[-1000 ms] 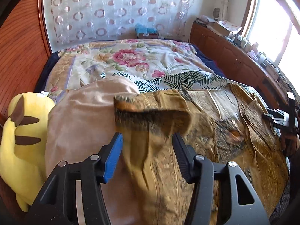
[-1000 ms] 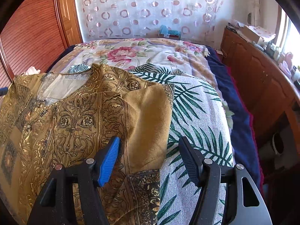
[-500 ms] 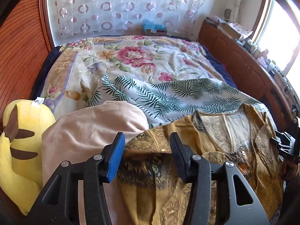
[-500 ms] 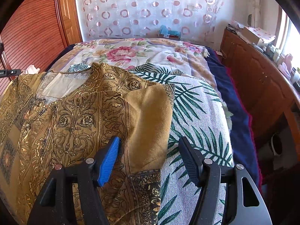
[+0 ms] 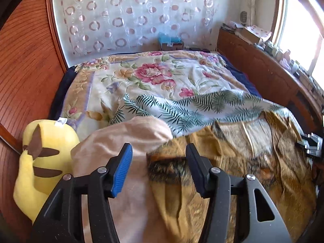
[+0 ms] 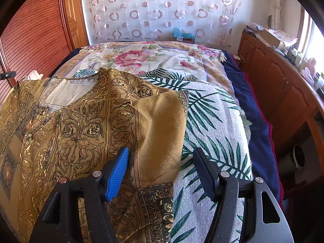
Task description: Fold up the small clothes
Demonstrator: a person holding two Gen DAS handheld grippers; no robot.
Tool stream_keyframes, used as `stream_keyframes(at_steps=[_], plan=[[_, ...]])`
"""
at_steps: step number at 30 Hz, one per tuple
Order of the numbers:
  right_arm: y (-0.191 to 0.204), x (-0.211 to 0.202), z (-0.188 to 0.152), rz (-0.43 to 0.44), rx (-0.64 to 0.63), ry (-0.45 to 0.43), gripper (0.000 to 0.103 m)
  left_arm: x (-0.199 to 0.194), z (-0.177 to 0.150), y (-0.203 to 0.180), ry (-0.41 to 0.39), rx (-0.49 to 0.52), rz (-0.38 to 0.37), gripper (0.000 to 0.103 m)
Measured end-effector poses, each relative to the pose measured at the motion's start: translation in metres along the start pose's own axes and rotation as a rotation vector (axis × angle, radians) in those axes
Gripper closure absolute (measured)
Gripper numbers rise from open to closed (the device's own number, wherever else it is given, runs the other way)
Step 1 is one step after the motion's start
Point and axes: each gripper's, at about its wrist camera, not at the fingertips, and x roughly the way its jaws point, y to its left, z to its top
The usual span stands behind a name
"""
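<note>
A gold-brown patterned top [image 6: 77,133] lies spread on the bed, its right sleeve [image 6: 162,133] folded in over the body. It also shows in the left wrist view [image 5: 239,162], blurred. My left gripper [image 5: 159,168] is open and empty, hovering over the top's left sleeve edge beside a beige pillow [image 5: 121,143]. My right gripper [image 6: 161,169] is open and empty, just above the folded sleeve's lower edge. The right gripper's tip [image 5: 309,145] shows at the far right of the left wrist view.
The bed carries a palm-leaf sheet [image 6: 212,125] and a floral blanket [image 5: 154,77]. A yellow plush toy [image 5: 40,166] sits left of the pillow. A wooden cabinet [image 6: 283,93] runs along the right, a wooden wardrobe [image 6: 34,40] along the left.
My left gripper let go of the left sleeve, drew back and rose, then shifted slightly; the sleeve now lies on the top. The right gripper has stayed still.
</note>
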Motion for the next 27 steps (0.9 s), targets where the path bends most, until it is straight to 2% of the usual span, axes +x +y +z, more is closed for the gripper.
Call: stream_keyframes(at_steps=[8, 20, 21, 22, 25, 27], plan=[[0.000, 0.000, 0.000, 0.000, 0.000, -0.001, 0.036, 0.024, -0.028, -0.006, 0.099, 0.027, -0.014, 0.047], [-0.001, 0.000, -0.001, -0.001, -0.001, -0.002, 0.035, 0.036, -0.031, -0.012, 0.090, 0.018, -0.028, 0.047], [-0.001, 0.000, -0.001, -0.001, -0.001, -0.002, 0.035, 0.035, -0.032, -0.013, 0.087, 0.024, -0.035, 0.052], [-0.001, 0.000, -0.001, -0.001, -0.001, -0.003, 0.035, 0.034, -0.032, -0.013, 0.082, 0.029, -0.038, 0.063], [-0.001, 0.000, -0.001, -0.002, -0.001, -0.003, 0.035, 0.029, -0.035, -0.016, 0.065, 0.042, -0.035, 0.083], [-0.001, 0.000, -0.001, -0.001, -0.001, -0.003, 0.035, 0.024, -0.033, -0.016, 0.047, 0.040, -0.054, 0.090]])
